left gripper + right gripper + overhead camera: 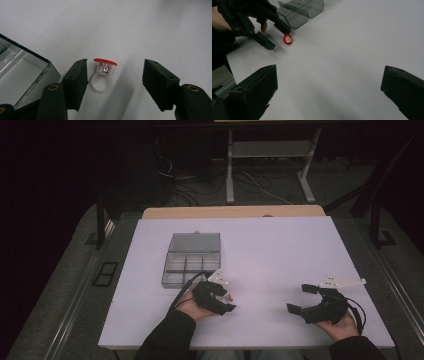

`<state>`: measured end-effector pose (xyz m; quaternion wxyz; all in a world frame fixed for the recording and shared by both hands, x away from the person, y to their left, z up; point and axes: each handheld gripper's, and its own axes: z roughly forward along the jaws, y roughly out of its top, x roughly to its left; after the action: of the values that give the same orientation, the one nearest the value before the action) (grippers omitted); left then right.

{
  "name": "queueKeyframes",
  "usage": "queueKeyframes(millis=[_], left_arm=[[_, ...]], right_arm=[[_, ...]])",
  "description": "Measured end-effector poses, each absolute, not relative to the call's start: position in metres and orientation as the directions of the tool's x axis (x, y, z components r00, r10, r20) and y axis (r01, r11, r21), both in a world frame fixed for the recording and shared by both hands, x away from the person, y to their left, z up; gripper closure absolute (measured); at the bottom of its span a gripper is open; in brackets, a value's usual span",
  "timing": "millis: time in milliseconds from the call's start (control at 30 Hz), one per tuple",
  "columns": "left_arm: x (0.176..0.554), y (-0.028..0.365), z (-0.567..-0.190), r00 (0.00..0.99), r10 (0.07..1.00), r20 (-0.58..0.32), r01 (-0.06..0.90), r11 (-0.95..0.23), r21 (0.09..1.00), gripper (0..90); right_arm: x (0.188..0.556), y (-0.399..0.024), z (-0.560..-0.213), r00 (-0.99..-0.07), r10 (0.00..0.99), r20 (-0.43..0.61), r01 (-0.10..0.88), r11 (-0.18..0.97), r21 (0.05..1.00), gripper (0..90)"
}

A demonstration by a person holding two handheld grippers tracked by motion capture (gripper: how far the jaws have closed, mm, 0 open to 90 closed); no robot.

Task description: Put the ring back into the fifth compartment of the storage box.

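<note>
A small toy ring (102, 75) with a clear band and a red scalloped top lies on the white table (280, 250), just in front of a clear compartment box (191, 259). My left gripper (116, 82) straddles the ring. Its left pad (76, 80) is right beside the band, while the right pad (158, 82) stands well away, so the jaws are open. In the high view the left gripper (227, 299) sits at the front centre-left with the ring (230, 297) as a red speck between its tips. My right gripper (299, 298) rests open and empty at the front right.
The compartment box (22, 75) has its lid laid back and several empty cells; its near corner is close to the left jaw. In the right gripper view the box (299, 12) lies beyond the left gripper (278, 38) and the ring (288, 39). Bare tabletop spreads between the hands.
</note>
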<state>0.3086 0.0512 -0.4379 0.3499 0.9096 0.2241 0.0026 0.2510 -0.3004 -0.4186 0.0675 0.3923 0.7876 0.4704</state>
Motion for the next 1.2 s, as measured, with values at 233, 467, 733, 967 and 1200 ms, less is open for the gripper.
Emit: queueKeyframes(millis=[233, 467, 733, 967, 1200], left_arm=[[0.312, 0.046, -0.440, 0.908, 0.402, -0.122, 0.383, -0.673, 0.633, 44.7], [0.314, 0.042, -0.439, 0.913, 0.394, -0.102, 0.367, -0.688, 0.626, 54.6], [0.316, 0.042, -0.439, 0.914, 0.397, -0.089, 0.362, -0.695, 0.621, 67.0], [0.317, 0.042, -0.438, 0.907, 0.408, -0.099, 0.378, -0.688, 0.619, 69.3], [0.318, 0.045, -0.432, 0.912, 0.394, -0.111, 0.371, -0.682, 0.630, 69.5]], right_arm=[[0.252, -0.300, -0.419, -0.686, 0.680, 0.259, 0.551, 0.253, 0.795, 0.2], [0.252, -0.300, -0.420, -0.683, 0.682, 0.262, 0.554, 0.251, 0.794, 0.2], [0.252, -0.300, -0.420, -0.681, 0.682, 0.264, 0.556, 0.248, 0.793, 0.2], [0.252, -0.300, -0.420, -0.682, 0.685, 0.257, 0.554, 0.255, 0.793, 0.2], [0.253, -0.301, -0.421, -0.682, 0.687, 0.251, 0.553, 0.259, 0.792, 0.2]])
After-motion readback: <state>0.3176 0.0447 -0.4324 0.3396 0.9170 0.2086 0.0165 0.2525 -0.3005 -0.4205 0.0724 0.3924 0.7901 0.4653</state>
